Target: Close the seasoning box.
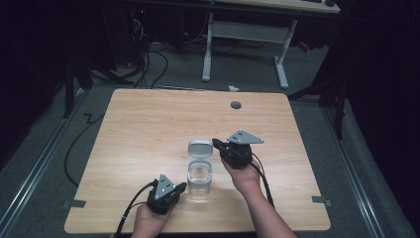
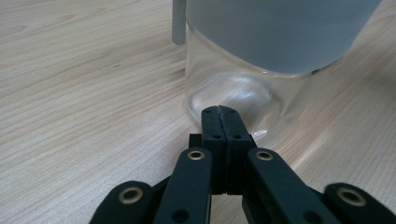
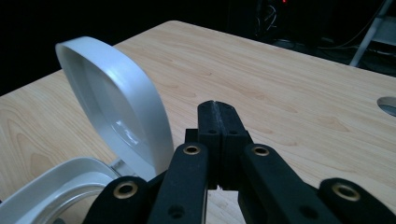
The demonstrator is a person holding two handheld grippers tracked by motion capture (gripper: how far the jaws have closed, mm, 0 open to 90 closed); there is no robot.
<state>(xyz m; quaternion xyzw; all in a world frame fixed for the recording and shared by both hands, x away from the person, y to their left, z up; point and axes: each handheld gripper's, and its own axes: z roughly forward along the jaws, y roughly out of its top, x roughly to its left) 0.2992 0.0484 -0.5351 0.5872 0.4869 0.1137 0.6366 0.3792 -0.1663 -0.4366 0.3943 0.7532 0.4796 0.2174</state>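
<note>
A clear glass jar (image 1: 200, 179) stands on the wooden desk (image 1: 148, 129), a little near of the middle, with its grey hinged lid (image 1: 200, 148) swung open and tipped back on the far side. The jar looks empty, its glass wall topped by a pale grey collar.

The left gripper (image 1: 179, 188) lies low at the near left of the jar, held in the person's left hand (image 1: 148, 221), its tip pointing right toward the glass. In the left gripper view its jaws are pressed together with nothing between them, and the tip (image 2: 219, 112) sits just short of the base of the jar (image 2: 233, 91) (touching or not cannot be told).

The right gripper (image 1: 217, 143) is held in the right hand (image 1: 245, 176) at the right of the jar, its tip aimed left at the raised lid. In the right gripper view its jaws are likewise pressed together and empty, the tip (image 3: 217, 108) just beside the open lid (image 3: 116, 109), whose hollow inner face is turned toward the camera; the rim of the jar (image 3: 56, 186) curves below at the near left.

A round grey grommet (image 1: 236, 105) is set into the desk near its far edge. Beyond the desk, a white-legged table frame (image 1: 245, 37) stands on the grey floor.
</note>
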